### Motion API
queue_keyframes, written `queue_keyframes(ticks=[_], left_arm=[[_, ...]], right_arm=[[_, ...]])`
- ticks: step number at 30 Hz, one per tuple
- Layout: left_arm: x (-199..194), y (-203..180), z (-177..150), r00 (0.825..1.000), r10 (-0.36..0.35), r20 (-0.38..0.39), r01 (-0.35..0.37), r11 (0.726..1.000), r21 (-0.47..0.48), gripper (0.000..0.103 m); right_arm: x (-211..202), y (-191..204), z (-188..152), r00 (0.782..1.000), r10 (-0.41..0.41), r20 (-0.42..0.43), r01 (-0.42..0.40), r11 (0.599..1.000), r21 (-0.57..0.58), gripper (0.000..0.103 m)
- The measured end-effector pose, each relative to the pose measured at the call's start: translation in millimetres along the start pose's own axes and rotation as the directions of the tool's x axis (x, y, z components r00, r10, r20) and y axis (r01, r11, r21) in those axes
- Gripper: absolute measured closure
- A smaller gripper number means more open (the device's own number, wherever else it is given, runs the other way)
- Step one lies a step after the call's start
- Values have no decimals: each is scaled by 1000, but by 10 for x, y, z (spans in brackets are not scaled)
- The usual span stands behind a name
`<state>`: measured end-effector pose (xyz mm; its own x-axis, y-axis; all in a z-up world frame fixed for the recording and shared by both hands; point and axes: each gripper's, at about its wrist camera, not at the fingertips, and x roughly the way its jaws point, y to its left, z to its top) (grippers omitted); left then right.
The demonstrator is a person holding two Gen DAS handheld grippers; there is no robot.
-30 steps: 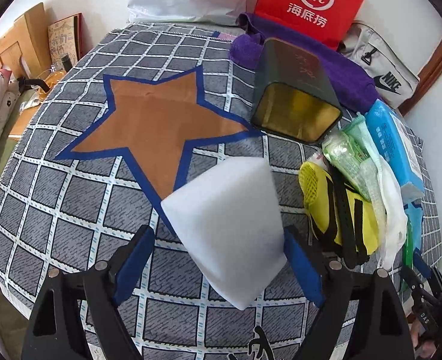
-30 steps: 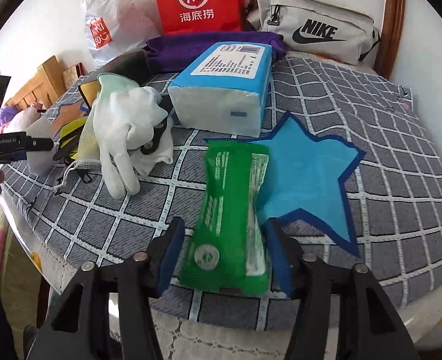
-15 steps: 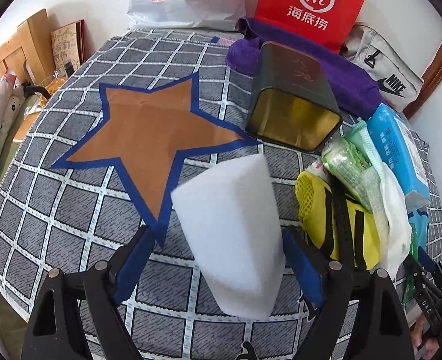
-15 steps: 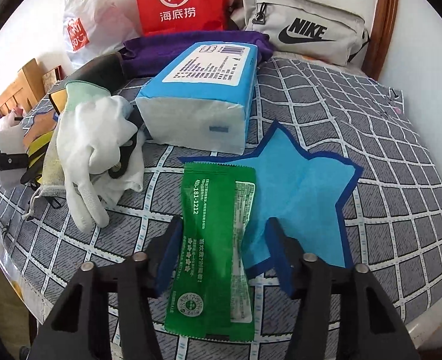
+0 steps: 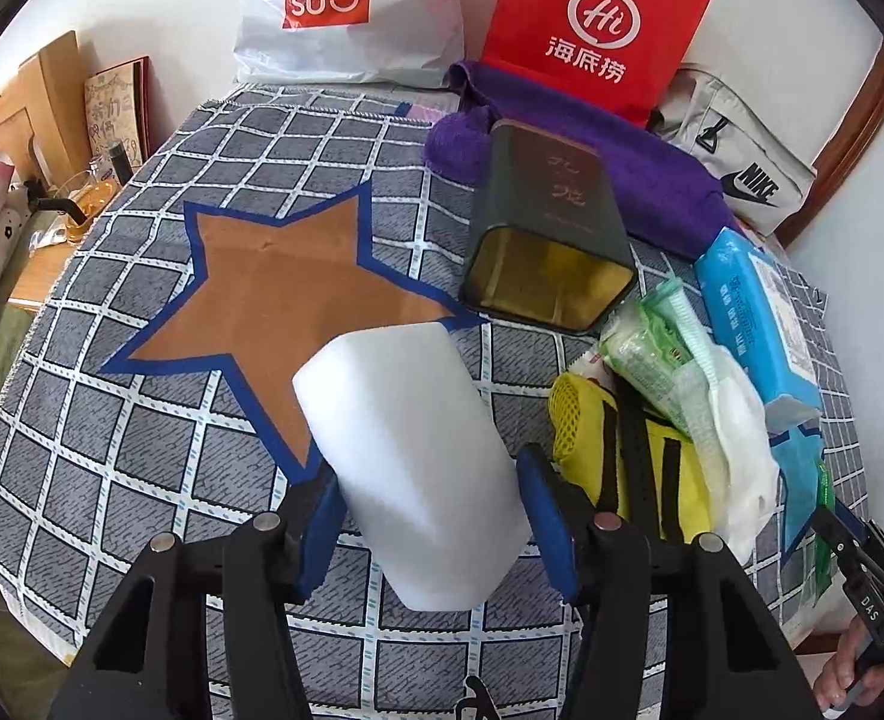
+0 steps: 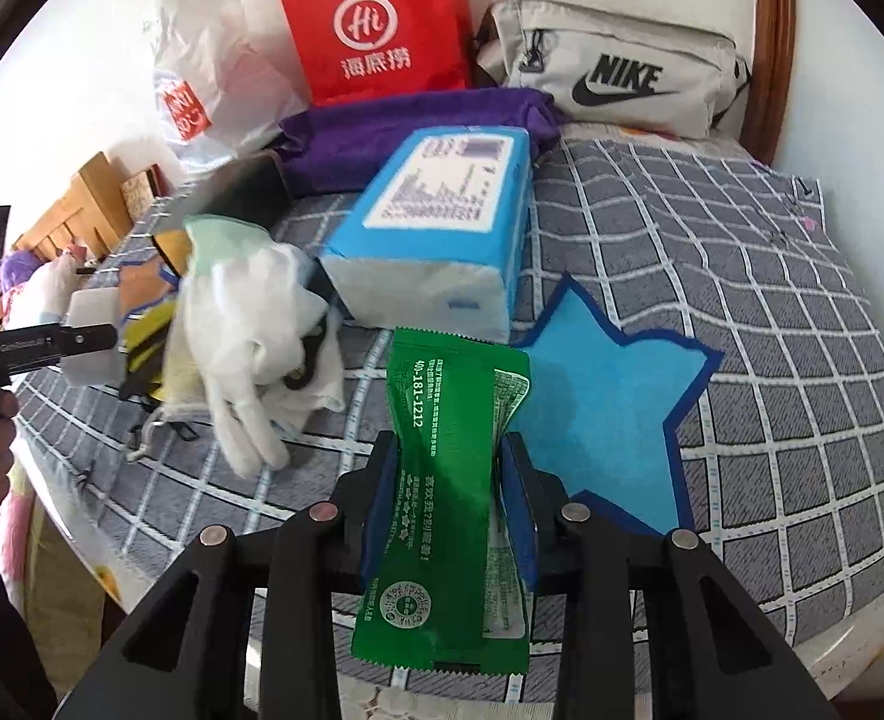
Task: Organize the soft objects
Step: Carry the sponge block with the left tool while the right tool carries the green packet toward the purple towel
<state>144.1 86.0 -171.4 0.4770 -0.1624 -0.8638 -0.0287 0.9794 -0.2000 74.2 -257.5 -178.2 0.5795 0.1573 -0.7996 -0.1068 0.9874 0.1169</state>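
My left gripper (image 5: 432,522) is shut on a white sponge block (image 5: 408,456) and holds it above the checked cloth, near the lower tip of the brown star patch (image 5: 285,294). The sponge also shows at far left in the right wrist view (image 6: 90,336). My right gripper (image 6: 448,504) is shut on a green wipes packet (image 6: 451,492), which is pinched at its waist, at the left edge of the blue star patch (image 6: 598,420).
A dark open tin (image 5: 547,240) lies on its side beyond the sponge. A yellow pouch (image 5: 628,456), white gloves (image 6: 249,336), a blue tissue pack (image 6: 442,228), a purple towel (image 6: 411,120), shopping bags (image 5: 592,30) and a Nike bag (image 6: 610,66) crowd the back and middle.
Both grippers have closed: the left jaws now squeeze the sponge, the right jaws now pinch the green packet. The packet has lifted off the cloth.
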Motion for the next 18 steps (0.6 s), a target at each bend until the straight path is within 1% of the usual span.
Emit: queue_keyframes(ticks=[3, 8, 18], left_arm=[[-59, 0, 51, 1000, -1, 10, 1, 1000, 5, 49], [-141, -13, 180, 1000, 5, 14, -5, 1000, 12, 49], [-262, -131, 610, 999, 31, 42, -32, 999, 24, 49]], right_arm=[[-109, 51, 86, 1000, 6, 24, -5, 1000, -19, 69], [-199, 94, 347, 998, 12, 67, -9, 999, -32, 69], [-203, 109, 1090, 991, 8, 133, -2, 999, -44, 69]])
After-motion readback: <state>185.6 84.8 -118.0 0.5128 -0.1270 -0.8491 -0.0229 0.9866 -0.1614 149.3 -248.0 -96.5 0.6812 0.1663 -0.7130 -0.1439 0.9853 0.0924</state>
